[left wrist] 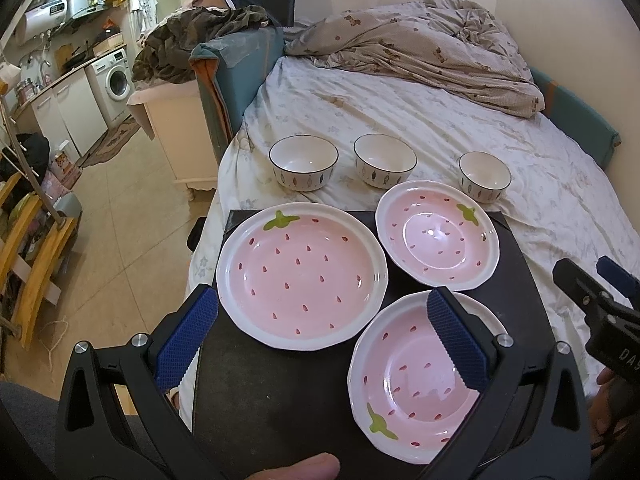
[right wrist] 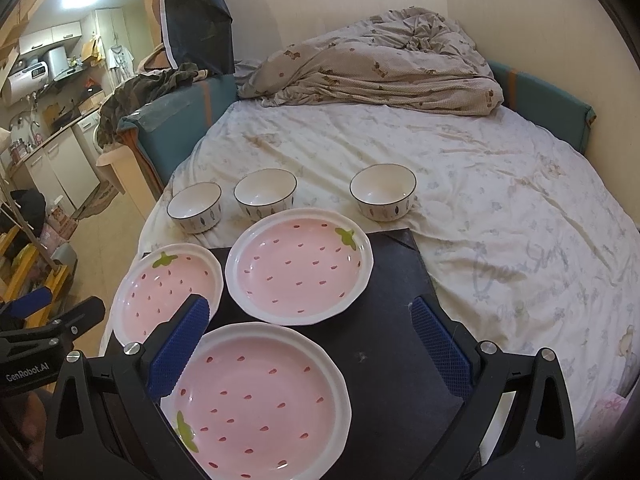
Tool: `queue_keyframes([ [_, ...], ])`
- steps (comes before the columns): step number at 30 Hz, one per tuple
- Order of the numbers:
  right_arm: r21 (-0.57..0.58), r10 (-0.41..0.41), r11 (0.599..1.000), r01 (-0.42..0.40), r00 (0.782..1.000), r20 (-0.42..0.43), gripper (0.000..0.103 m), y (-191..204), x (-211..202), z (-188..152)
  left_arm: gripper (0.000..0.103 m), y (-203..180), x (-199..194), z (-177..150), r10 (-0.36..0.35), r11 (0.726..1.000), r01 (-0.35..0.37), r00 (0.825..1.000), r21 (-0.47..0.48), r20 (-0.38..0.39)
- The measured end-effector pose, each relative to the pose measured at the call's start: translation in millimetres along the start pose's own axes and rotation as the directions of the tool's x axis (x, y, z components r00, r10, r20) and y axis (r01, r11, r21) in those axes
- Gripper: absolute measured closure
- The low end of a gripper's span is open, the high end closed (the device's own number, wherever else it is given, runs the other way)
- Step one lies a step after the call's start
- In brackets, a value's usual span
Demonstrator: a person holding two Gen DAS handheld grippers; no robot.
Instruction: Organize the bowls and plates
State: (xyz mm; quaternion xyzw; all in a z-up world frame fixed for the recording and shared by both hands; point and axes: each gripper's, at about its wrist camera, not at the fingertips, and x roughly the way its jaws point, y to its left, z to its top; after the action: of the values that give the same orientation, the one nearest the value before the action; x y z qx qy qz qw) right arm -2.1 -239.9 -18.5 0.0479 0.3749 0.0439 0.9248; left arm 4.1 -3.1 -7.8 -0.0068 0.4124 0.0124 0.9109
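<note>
while both grippers hover over the black board (left wrist: 520,264) lying on the bed sheet (left wrist: 400,112), each stands with its blue-padded jaws spread wide and holds nothing. the left gripper (left wrist: 320,336) hangs above the board's near side, the right gripper (right wrist: 312,344) beside it. three pink strawberry plates rest on the board: the left plate (left wrist: 300,276) at its left edge, the far plate (left wrist: 436,236) at its far edge, the near plate (left wrist: 416,392) at its near edge. three white bowls (left wrist: 304,162) stand in a row on the sheet just beyond the board's far edge.
</note>
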Motion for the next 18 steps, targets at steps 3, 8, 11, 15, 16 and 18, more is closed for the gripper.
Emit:
queue_keyframes([
  [3, -0.002, 0.000, 1.000, 0.000, 1.000, -0.001, 0.000, -1.1, 2.0, -0.3, 0.000, -0.2, -1.7, -0.4, -0.001, 1.000, 0.001, 1.000, 0.001, 0.010],
  [8, 0.000, 0.001, 1.000, -0.001, 1.000, -0.001, 0.000, -1.2, 1.3, -0.2, 0.000, 0.7, -1.3, -0.8, 0.003, 1.000, -0.003, 1.000, 0.002, 0.008],
  [11, -0.007, -0.003, 1.000, 0.003, 1.000, 0.007, 0.000, -1.3, 0.9, -0.1, 0.000, 1.1, -2.5, -1.0, 0.005, 1.000, -0.005, 1.000, 0.003, 0.012],
  [15, -0.005, -0.005, 1.000, 0.005, 1.000, 0.005, 0.000, -2.0, 1.6, -1.1, 0.000, 2.4, -5.5, -1.0, 0.010, 1.000, -0.010, 1.000, 0.004, 0.023],
  [16, -0.005, -0.006, 1.000, 0.006, 1.000, 0.005, 0.000, -2.3, 1.9, -1.2, 0.000, 3.0, -5.9, -1.0, 0.010, 1.000, -0.010, 1.000, 0.003, 0.025],
  [18, -0.007, -0.010, 1.000, 0.010, 1.000, 0.008, 0.000, -2.6, 2.0, -1.5, 0.000, 3.6, -6.6, -1.1, 0.009, 1.000, -0.009, 1.000, 0.001, 0.027],
])
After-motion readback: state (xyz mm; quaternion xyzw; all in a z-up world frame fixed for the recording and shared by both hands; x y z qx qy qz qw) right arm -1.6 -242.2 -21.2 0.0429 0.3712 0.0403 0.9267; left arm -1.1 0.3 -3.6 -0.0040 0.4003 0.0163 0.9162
